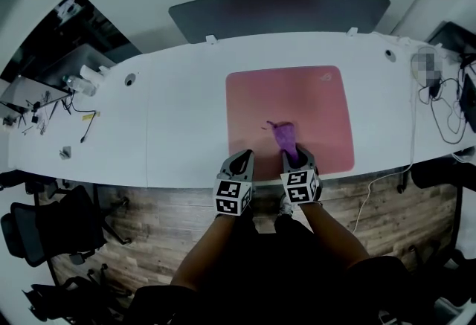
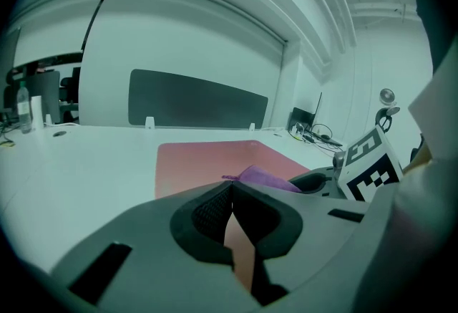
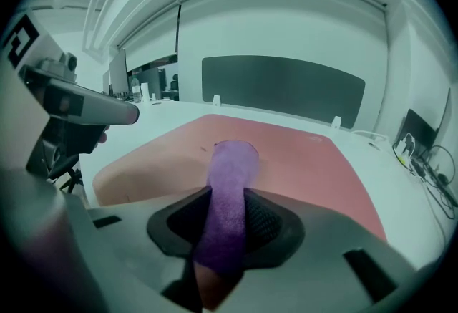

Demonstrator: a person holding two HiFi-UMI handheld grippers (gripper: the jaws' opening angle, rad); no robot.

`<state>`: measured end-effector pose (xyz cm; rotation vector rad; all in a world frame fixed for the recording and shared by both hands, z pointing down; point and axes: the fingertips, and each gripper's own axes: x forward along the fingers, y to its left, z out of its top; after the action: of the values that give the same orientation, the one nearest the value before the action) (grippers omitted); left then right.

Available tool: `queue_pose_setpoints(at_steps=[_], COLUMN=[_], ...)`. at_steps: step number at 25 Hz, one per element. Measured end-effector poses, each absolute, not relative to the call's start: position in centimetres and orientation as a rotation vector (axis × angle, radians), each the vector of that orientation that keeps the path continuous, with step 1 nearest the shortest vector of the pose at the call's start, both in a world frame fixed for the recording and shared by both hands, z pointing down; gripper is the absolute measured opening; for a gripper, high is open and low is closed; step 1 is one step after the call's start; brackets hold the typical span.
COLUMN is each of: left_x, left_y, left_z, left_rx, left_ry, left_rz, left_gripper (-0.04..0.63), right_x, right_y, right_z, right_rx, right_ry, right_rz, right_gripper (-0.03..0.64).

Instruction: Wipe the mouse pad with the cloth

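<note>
A pink mouse pad [image 1: 290, 104] lies on the white desk [image 1: 178, 115], also seen as the pad [image 3: 286, 150] and the pad [image 2: 207, 161]. A purple cloth [image 1: 284, 136] trails over the pad's near part, and my right gripper [image 1: 297, 158] is shut on its near end; the cloth [image 3: 227, 197] runs out between the jaws. The cloth [image 2: 268, 177] also shows in the left gripper view. My left gripper [image 1: 242, 160] hovers at the pad's near left corner, shut with nothing in it; its jaws [image 2: 230, 222] meet.
A dark divider panel [image 1: 279, 11] stands along the desk's far edge. Cables [image 1: 446, 104] lie at the right end, and bottles and small items [image 1: 78, 85] at the left. A black chair [image 1: 52, 230] stands on the wood floor at the near left.
</note>
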<state>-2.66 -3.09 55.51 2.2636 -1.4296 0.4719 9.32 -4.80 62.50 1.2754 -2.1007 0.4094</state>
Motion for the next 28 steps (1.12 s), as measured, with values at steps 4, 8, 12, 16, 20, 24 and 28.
queue_pose_setpoints(at_steps=[4,8,12,16,20,24,28], left_x=[-0.7,0.9,2.2,2.9,3.9,4.9,5.0], left_y=[-3.3,-3.5,-3.1,-3.5,-3.8,-3.9,-4.4], left_z=[55.7,55.8,56.0,55.8,55.3,54.6,53.9], left_rx=[2.263,2.277,2.289,2.282,2.303,2.333,2.360], left_ry=[-1.428,-1.431,-1.418,-1.425,-1.418,-1.404,-1.408], left_rz=[0.468,0.489,0.510,0.497,0.503,0.510,0.530], left_gripper=[0.020,0.021,0.021,0.021,0.021,0.020,0.021], right_x=[12.3,15.4,18.3,21.0,23.7,26.3,28.2], right_y=[-5.0,-5.6,-5.8,-6.2,-6.3,-6.3,-6.2], right_z=[62.6,62.5,62.7,62.7,62.9,62.9,62.9], right_rx=[1.290,1.313,1.339,1.373,1.429,1.478,1.476], right_ry=[-2.087,-2.063,-2.039,-2.019,-1.991,-1.959,-1.933], right_rz=[0.395,0.374,0.371,0.376,0.388,0.391,0.342], right_gripper=[0.133,0.133,0.133,0.133,0.133,0.133,0.133])
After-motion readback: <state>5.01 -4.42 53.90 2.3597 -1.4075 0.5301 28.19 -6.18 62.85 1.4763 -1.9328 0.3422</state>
